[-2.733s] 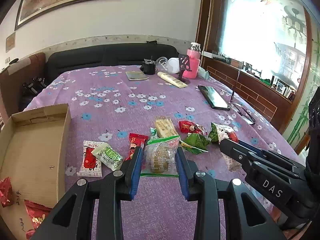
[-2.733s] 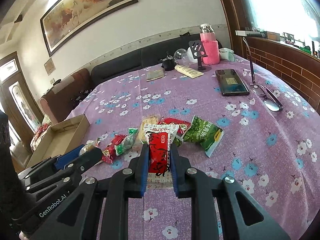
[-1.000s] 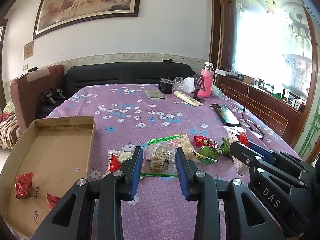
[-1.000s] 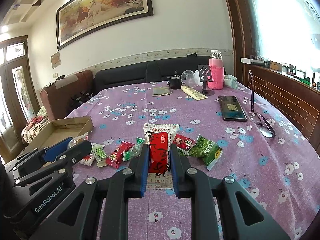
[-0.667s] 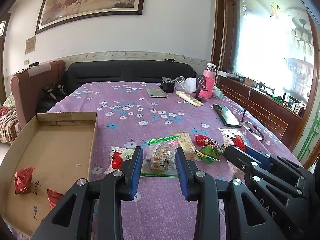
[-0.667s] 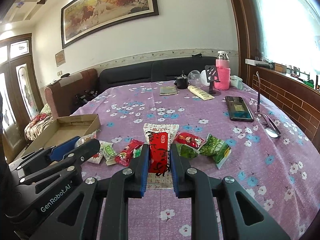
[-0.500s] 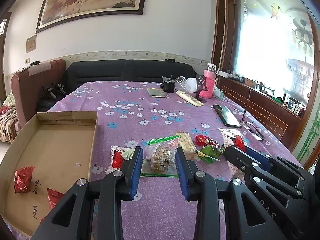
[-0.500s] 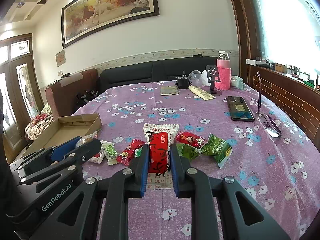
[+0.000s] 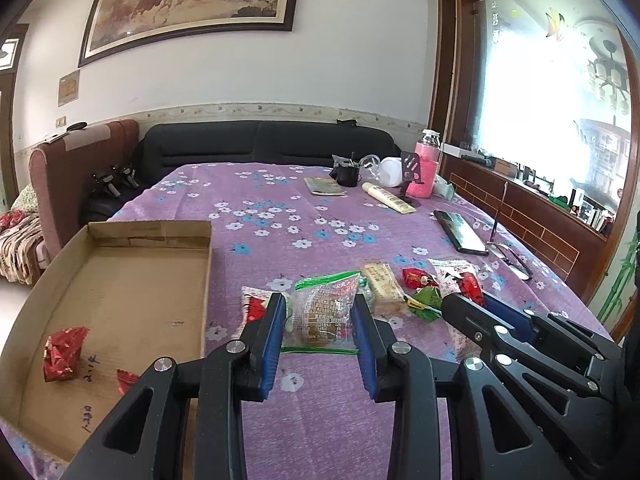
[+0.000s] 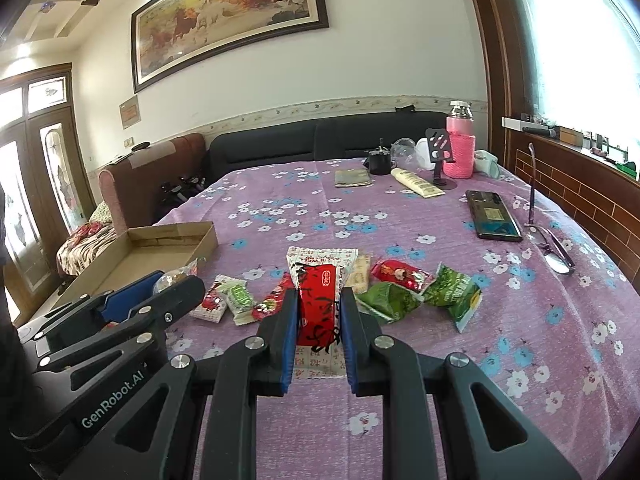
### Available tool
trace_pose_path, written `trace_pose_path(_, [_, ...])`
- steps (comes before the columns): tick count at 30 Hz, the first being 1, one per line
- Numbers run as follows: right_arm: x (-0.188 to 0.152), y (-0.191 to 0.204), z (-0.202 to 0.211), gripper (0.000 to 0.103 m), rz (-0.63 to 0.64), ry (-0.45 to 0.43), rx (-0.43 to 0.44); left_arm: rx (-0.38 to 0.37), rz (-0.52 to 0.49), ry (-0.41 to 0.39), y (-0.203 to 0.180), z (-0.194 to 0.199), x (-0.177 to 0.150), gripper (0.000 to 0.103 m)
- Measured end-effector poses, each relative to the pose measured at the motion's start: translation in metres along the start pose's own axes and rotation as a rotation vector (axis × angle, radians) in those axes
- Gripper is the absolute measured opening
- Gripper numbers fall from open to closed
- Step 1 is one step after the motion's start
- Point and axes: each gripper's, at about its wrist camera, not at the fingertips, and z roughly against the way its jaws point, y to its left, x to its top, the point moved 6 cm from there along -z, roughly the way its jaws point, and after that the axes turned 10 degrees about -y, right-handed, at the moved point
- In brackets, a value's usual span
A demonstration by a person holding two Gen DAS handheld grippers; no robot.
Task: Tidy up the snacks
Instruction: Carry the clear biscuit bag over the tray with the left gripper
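Left gripper (image 9: 318, 322) clamps a clear green-edged biscuit pouch (image 9: 323, 312); right gripper (image 10: 319, 322) clamps a red-and-white paper sachet (image 10: 320, 296). Both are held over the purple flowered counter (image 9: 280, 216). Judgement: carry each over the open cardboard tray (image 9: 120, 280) at the left edge, lower, then release.

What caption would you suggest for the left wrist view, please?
Left gripper holds a clear pastry packet above the purple floral tablecloth, beside the cardboard box.

left gripper (image 9: 319, 316) clamped on a clear green-edged snack packet (image 9: 323, 314) above the purple floral tablecloth (image 9: 280, 216), cardboard box (image 9: 208, 276) at left holding red wrappers (image 9: 62, 354), loose snacks and right gripper (image 9: 464, 308) at right
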Motion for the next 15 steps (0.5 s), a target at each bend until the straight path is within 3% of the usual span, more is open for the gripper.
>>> trace_pose_path(15, [-0.006, 0.027, -0.004, 0.019, 0.037, 0.015, 0.05, 0.037, 0.056, -0.003, 0.035, 0.013, -0.002, 0.035])
